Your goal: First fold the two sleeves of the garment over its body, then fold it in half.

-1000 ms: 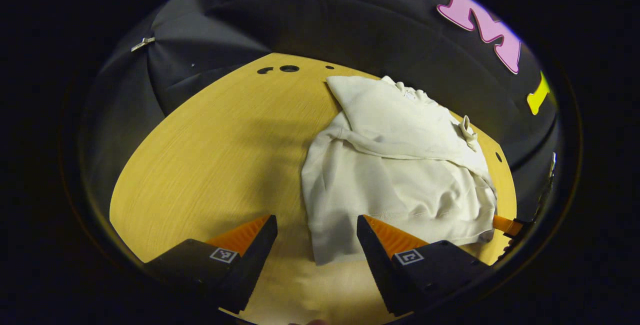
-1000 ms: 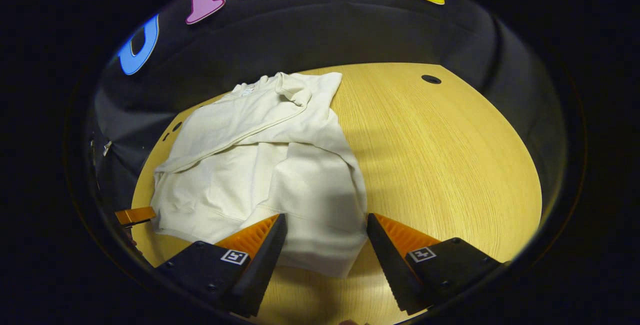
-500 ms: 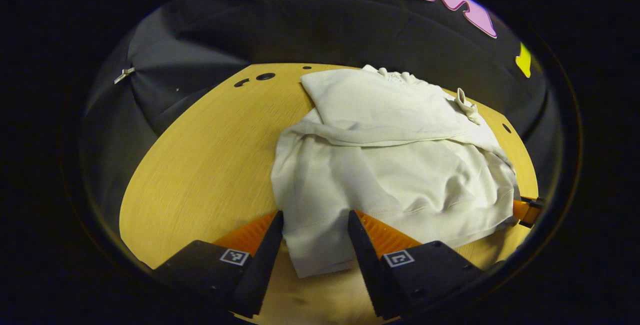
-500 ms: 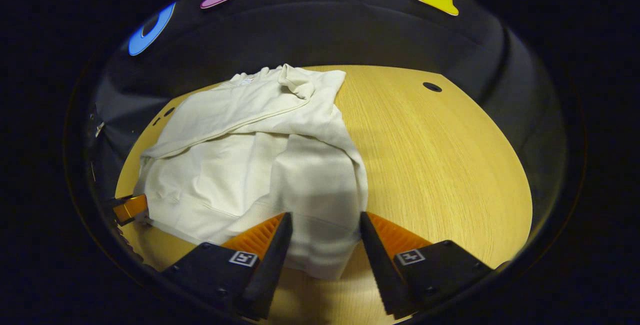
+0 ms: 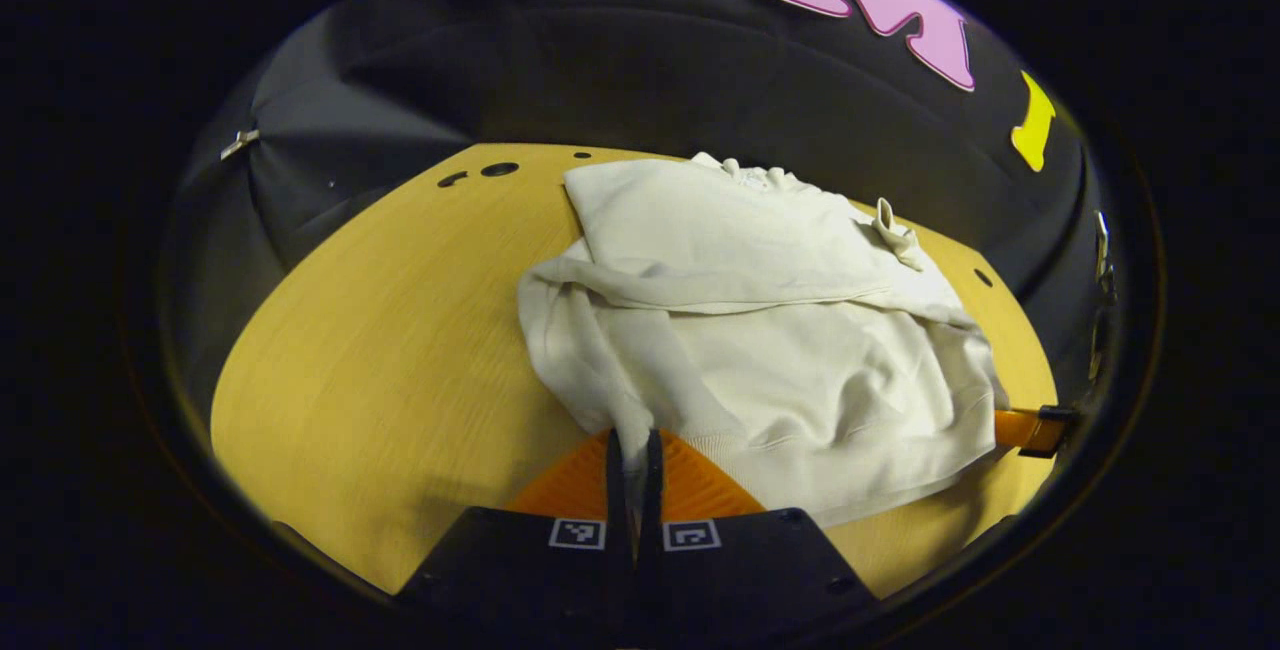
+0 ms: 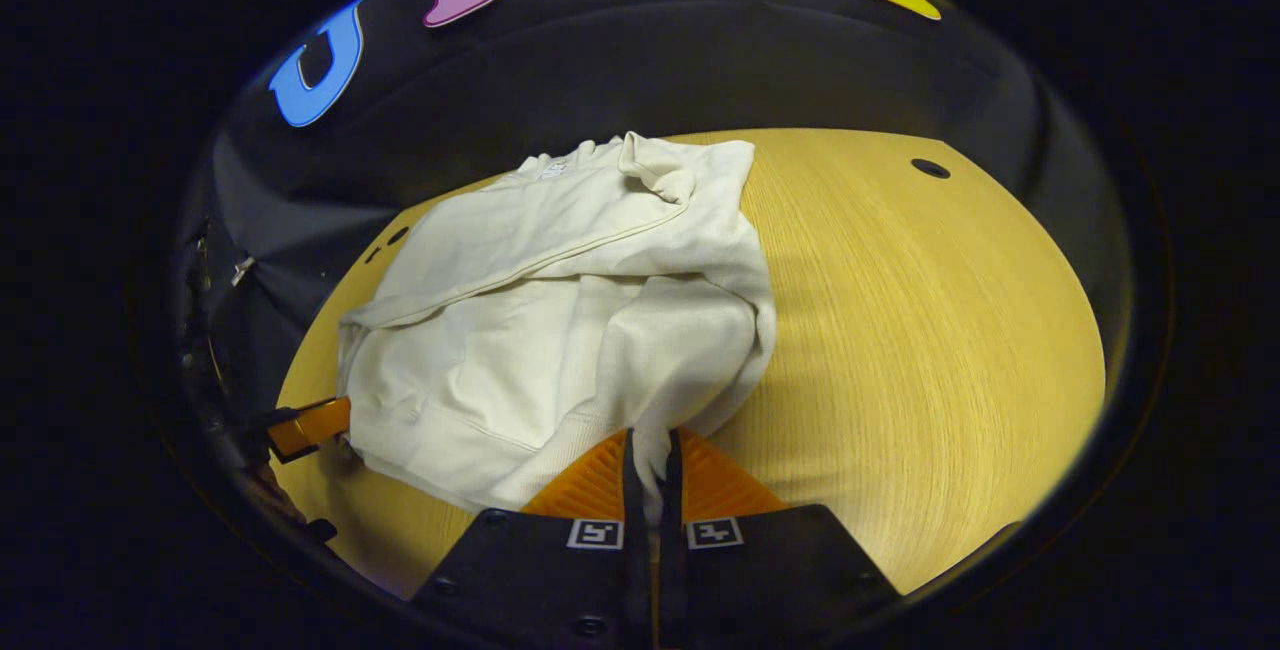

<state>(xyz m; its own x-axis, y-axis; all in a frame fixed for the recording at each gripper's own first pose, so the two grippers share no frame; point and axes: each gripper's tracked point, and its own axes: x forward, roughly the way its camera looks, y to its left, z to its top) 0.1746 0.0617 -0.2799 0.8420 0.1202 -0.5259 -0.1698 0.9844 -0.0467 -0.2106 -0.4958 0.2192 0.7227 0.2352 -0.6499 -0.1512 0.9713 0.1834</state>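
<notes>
Pinching the hem at two corners

One cream garment (image 5: 760, 330) on one wooden counter (image 5: 380, 350), both sleeves folded over its body. Left gripper (image 5: 632, 450): fingers pressed on near-left hem corner. Right gripper (image 6: 652, 450): fingers pinching near-right corner. Pinched cloth hidden between the fingers.

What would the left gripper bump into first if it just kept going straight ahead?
Probably more of the garment. The left gripper is shut on its near hem, and the folded cloth lies right ahead. Past it come the table and the wall, though depth is hard to judge.
</notes>
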